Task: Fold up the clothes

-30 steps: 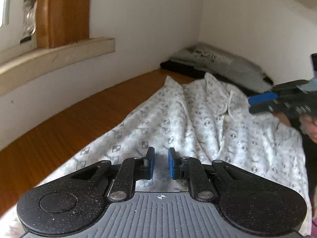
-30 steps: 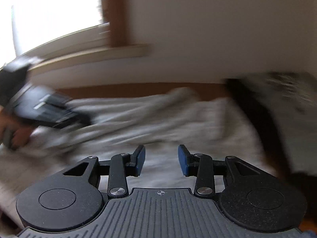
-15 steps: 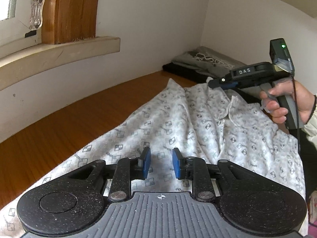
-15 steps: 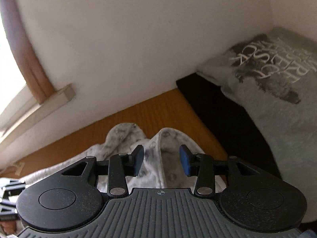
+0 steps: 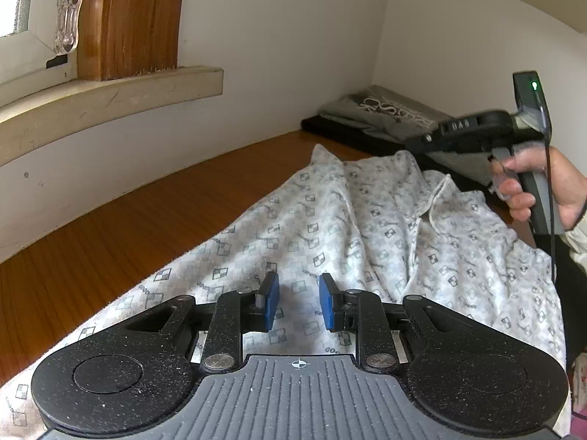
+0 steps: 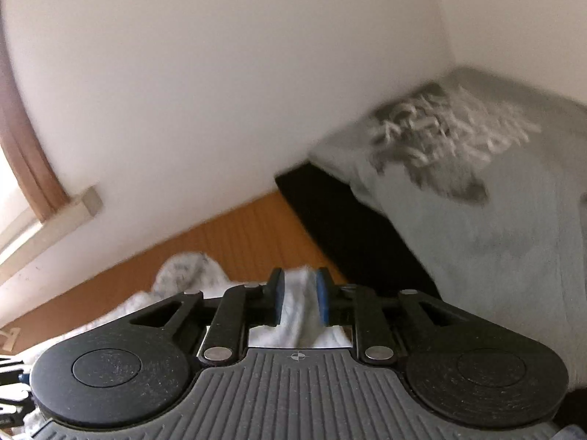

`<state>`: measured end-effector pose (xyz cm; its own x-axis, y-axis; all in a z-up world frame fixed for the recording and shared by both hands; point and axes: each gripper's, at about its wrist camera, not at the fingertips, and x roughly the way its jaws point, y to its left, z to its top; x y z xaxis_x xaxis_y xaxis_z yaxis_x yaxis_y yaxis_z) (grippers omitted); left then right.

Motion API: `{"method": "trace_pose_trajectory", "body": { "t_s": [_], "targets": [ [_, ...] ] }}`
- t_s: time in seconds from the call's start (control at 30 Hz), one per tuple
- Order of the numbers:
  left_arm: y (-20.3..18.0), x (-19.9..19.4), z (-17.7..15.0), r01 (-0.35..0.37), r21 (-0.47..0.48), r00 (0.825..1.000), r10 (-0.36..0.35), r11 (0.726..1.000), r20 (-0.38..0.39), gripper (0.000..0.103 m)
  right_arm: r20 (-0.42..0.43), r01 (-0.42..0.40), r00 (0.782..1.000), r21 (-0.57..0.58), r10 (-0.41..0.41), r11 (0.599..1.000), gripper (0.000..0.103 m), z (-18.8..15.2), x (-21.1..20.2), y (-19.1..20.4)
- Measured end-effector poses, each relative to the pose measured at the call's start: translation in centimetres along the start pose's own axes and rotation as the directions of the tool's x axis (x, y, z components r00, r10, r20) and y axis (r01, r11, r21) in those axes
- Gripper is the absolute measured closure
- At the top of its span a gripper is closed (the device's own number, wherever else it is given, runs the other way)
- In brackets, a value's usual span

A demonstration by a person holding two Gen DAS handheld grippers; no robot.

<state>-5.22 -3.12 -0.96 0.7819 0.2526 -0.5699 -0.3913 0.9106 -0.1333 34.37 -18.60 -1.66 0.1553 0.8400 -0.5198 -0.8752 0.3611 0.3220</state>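
Now the right gripper (image 6: 298,297) is closing on the far edge of the white patterned cloth shirt (image 5: 367,234), while the left gripper (image 5: 295,306) waits open over the near part, so next comes lifting that edge to fold it over.

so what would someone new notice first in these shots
The white patterned garment spread across the orange-brown wooden table dominates the left wrist view. The right gripper is closing its jaws on a fold of that cloth at its far end, while the left gripper hangs open over the near end. In the corner lies a folded grey printed shirt on a black garment.
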Motion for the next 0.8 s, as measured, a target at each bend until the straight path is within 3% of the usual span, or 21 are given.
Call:
{"method": "trace_pose_trajectory", "body": {
  "t_s": [0.07, 0.1, 0.17, 0.27, 0.33, 0.6, 0.8],
  "targets": [
    [0.0, 0.0, 0.0, 0.000, -0.001, 1.000, 0.000, 1.000, -0.001, 0.076, -0.018, -0.026, 1.000, -0.015, 0.025, 1.000, 0.084, 0.2, 0.5, 0.4],
    [0.0, 0.0, 0.0, -0.001, -0.001, 1.000, 0.001, 1.000, -0.001, 0.076, -0.021, 0.001, 1.000, -0.051, -0.002, 0.999, 0.092, 0.1, 0.6, 0.6],
    [0.0, 0.0, 0.0, -0.005, 0.001, 1.000, 0.005, 1.000, -0.002, 0.076, -0.004, 0.073, 0.997, -0.118, -0.074, 0.990, 0.094, -0.2, 0.4, 0.9],
    [-0.2, 0.0, 0.0, -0.016, 0.010, 1.000, 0.016, 1.000, -0.004, 0.076, 0.044, 0.053, 0.998, -0.144, -0.047, 0.988, 0.087, -0.8, -2.1, 0.2],
    [-0.6, 0.0, 0.2, -0.029, 0.025, 0.999, 0.029, 0.999, -0.014, 0.076, 0.022, -0.005, 1.000, -0.161, 0.008, 0.987, 0.064, -1.4, -3.5, -0.4],
    [-2.5, 2.3, 4.3, -0.066, 0.051, 0.997, 0.068, 0.996, -0.032, 0.076, -0.015, -0.052, 0.999, -0.285, 0.050, 0.957, 0.057, -5.6, -8.2, -1.2],
    [-3.5, 5.4, 6.5, -0.089, 0.075, 0.995, 0.093, 0.993, -0.043, 0.076, -0.034, -0.103, 0.995, -0.256, 0.097, 0.961, 0.051, -7.6, -10.9, -2.7]
  ]
}}
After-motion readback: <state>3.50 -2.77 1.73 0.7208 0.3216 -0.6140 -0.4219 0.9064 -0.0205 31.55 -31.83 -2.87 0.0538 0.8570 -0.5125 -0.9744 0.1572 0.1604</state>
